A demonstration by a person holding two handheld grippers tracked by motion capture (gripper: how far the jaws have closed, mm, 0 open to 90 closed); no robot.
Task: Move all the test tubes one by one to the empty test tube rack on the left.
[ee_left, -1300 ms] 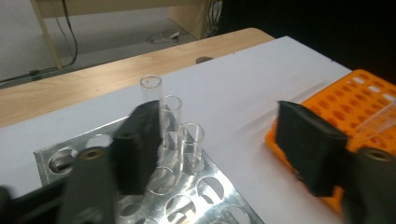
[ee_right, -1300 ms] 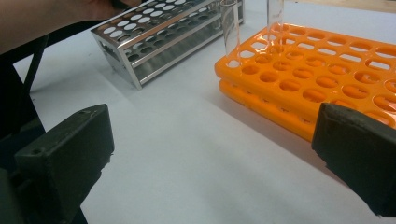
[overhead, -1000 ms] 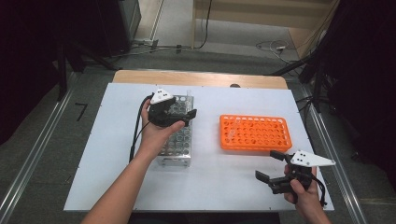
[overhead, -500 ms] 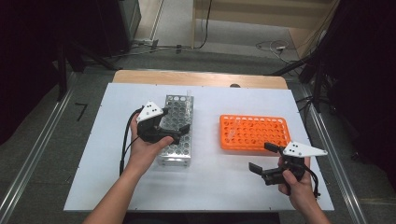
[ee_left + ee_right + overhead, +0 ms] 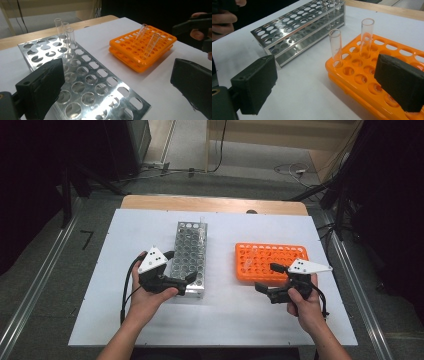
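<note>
A white worktop lies on a wooden table in a dim room, with cables on the grey floor behind it. Near the middle of the worktop stands the metal rack, a long silver block full of round holes. At its far end three clear tubes stand upright in the holes, close together. To the right of the metal rack, apart from it, sits the orange rack. Two glass tubes stand in it, both a little tilted, in holes on the side that faces the metal rack.

The left claw is at the near end of the metal rack, just at its corner, and points toward the orange rack. Its jaws are spread wide and have just been opening; nothing is between them. The right claw hovers just in front of the near edge of the orange rack and points toward the metal rack. Its jaws are spread too, and they pinch nothing.
</note>
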